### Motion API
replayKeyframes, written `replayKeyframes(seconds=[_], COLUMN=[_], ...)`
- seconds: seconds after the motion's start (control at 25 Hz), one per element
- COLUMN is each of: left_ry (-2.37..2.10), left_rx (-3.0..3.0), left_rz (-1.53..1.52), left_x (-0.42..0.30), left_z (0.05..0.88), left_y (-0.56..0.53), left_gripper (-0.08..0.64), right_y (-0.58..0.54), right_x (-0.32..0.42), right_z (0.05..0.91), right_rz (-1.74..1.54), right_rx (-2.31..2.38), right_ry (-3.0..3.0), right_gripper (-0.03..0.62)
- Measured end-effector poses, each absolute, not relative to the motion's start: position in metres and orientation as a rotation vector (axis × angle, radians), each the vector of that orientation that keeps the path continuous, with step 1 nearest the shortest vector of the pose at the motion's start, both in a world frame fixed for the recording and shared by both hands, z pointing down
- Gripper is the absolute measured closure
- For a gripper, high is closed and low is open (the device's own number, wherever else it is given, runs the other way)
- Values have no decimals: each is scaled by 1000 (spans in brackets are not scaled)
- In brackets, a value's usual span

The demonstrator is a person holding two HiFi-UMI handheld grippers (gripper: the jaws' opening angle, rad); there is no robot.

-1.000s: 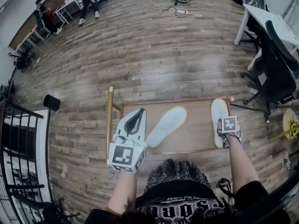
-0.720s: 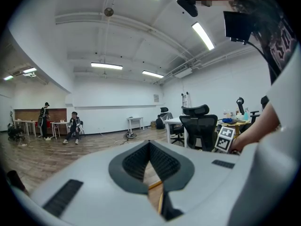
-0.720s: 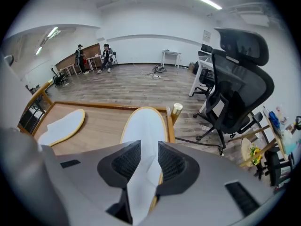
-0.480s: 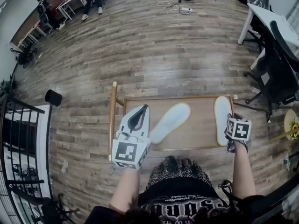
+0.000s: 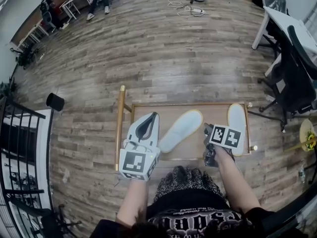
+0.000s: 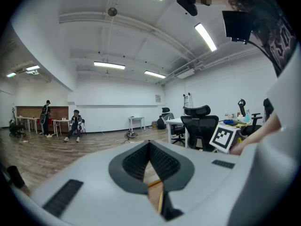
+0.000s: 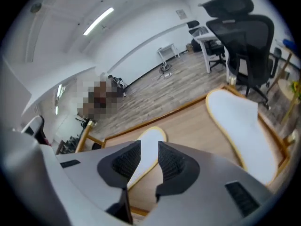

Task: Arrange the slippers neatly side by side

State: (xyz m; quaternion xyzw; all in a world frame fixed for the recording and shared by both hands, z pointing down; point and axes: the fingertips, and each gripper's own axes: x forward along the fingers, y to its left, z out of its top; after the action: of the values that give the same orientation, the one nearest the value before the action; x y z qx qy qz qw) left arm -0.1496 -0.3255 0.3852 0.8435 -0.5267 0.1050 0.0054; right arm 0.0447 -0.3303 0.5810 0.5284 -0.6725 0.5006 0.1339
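Head view: a low wooden surface (image 5: 198, 114) with a raised rim stands on the plank floor (image 5: 148, 58) and carries both slippers. The middle slipper (image 5: 182, 129) lies slanted, one end toward 1 o'clock and the other toward 7 o'clock. The right slipper (image 5: 238, 125) lies along the surface's 3 o'clock edge, running from 12 to 6 o'clock. The two are well apart and not parallel.

The left gripper (image 5: 154, 116) hangs over the 9 o'clock end of the surface, just beside the middle slipper. In the left gripper view its fingers are pressed together at the tips, with nothing pinched.

The right gripper (image 5: 207, 129) hangs between the two slippers, at about 4 o'clock from the middle one. In the right gripper view its fingers (image 7: 170, 160) stand spread, having just been opening. The middle slipper shows through the gap farther ahead, but the fingers neither touch nor pinch it. The right slipper lies at 3 o'clock of that view, apart from the fingers.

Both slippers are flat, long ovals, white on top with a thin yellow edge. The finger pads are dark and ribbed, set in pale grey shells. The surface is smooth, light brown wood.
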Motion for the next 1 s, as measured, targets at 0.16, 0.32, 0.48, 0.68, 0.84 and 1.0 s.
replayKeyframes(seconds=[0.16, 0.32, 0.48, 0.68, 0.84, 1.0], left_ry=[-1664, -1668, -1664, -1651, -1649, -1660], left_rx=[2625, 2615, 2606, 2601, 2599, 2585], left_rz=[331, 329, 314, 303, 295, 296], left_x=[-163, -174, -183, -191, -200, -210], left_z=[388, 392, 396, 399, 400, 402], left_y=[-324, -323, -324, -328, -326, -323], left_gripper=[558, 558, 558, 558, 558, 558], right_y=[-331, -334, -336, -334, -332, -334], right_x=[2, -18, -32, -41, -44, -43], right_z=[594, 608, 622, 644, 661, 662], right_rz=[1694, 1707, 1778, 1800, 1813, 1851], right_rx=[1461, 1451, 1486, 1509, 1531, 1562], right_ry=[-1916, -1847, -1775, -1625, -1538, -1493], right_gripper=[495, 495, 495, 495, 495, 495])
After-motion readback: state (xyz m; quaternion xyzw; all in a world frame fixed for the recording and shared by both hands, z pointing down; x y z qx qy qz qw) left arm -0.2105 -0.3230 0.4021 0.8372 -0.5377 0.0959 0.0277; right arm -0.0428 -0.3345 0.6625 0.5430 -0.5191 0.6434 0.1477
